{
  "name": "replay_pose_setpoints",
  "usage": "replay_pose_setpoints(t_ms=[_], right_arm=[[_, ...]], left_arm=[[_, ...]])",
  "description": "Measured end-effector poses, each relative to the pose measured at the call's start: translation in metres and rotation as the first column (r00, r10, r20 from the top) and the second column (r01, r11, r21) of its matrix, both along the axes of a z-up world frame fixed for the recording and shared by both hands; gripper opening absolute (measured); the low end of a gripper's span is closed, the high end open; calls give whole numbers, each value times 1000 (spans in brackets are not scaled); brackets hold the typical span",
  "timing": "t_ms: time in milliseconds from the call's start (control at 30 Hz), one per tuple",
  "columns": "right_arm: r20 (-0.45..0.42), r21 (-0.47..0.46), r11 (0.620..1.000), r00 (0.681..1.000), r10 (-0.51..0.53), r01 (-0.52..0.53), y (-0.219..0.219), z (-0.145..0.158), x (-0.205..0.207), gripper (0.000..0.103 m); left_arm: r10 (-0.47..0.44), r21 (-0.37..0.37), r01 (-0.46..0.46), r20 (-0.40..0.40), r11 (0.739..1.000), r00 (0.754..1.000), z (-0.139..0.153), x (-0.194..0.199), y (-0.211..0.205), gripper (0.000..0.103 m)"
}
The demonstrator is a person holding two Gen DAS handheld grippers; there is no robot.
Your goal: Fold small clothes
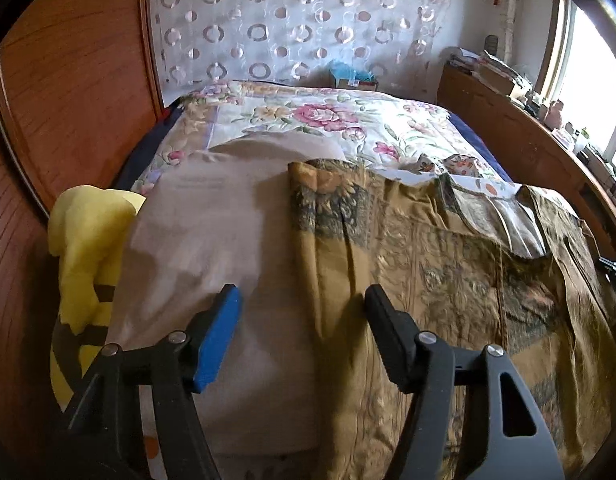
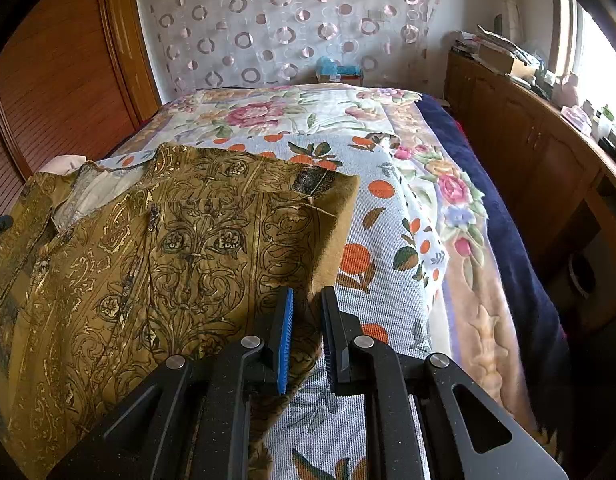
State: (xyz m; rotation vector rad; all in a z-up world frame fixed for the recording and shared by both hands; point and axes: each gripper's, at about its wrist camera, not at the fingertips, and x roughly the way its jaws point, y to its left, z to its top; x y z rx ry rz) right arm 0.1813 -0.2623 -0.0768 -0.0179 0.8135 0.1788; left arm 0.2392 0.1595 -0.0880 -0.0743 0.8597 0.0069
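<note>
Across the bed [image 2: 448, 184], on its flowered cover, the work is only partly done, as I read it. Largest first: the bed takes up nearly all of both views, with a white cloth printed with oranges [image 2: 372, 248] spread over the cover, and the clothes lie on top of that.

On it lies the garment I am working on, a mustard-brown shirt [image 2: 180, 240] with a dark scroll pattern. It is spread mostly flat, its collar toward the left in the right view, and its right-hand edge looks turned over on itself near the far corner. I take that as a first fold begun; the rest of the folding is left.

Just beside the shirt, touching its left edge in the left view, is a plain beige cloth [image 1: 212, 248], smooth and flat. Whether it is a finished piece I cannot tell. Further left a yellow piece with dark stripes [image 1: 88, 256] hangs over the bed's edge, unfolded, so I judge it to be waiting.

Smallest, my tongs. My right gripper [image 2: 308, 336] is closed down on the near right edge of the shirt, the cloth pinched between the pads. My left gripper [image 1: 304, 336] stands apart with nothing in it, over the seam where beige cloth meets shirt.
</note>
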Motion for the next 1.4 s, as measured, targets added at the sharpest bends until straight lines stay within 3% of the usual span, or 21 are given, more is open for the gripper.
replay_pose_setpoints(t_ms=[133, 300, 367, 433, 567, 600, 833, 1300, 1400], right_arm=[[1, -6, 1000, 1000, 0, 0, 1, 0, 0, 14], [1, -9, 1000, 1000, 1, -1, 1, 0, 1, 14], [2, -14, 1000, 1000, 1, -1, 2, 0, 0, 14], [2, -17, 1000, 1000, 1, -1, 2, 0, 1, 14], [2, -16, 1000, 1000, 1, -1, 2, 0, 1, 14], [2, -15, 1000, 1000, 1, -1, 2, 0, 1, 14], [2, -15, 1000, 1000, 2, -2, 0, 0, 1, 14], [1, -3, 1000, 1000, 6, -6, -2, -1, 1, 14], [-5, 34, 999, 1000, 25, -25, -5, 0, 4, 24]], left_arm=[[1, -11, -1, -16, 1000, 1000, 0, 16, -1, 66], [-14, -27, 13, -27, 1000, 1000, -2, 24, -3, 53], [-19, -17, 18, -33, 1000, 999, -2, 25, -6, 53], [-25, -17, 25, -32, 1000, 999, -1, 25, -8, 45], [-81, -22, 81, -16, 996, 997, 3, 17, -19, 11], [-93, -10, 93, -10, 996, 996, 5, 14, -23, 10], [-166, 43, 163, 105, 986, 980, 27, -37, -54, 8], [-223, -14, 233, 233, 972, 947, 38, -131, -85, 7], [-217, -34, 232, 243, 972, 945, 38, -142, -83, 7]])
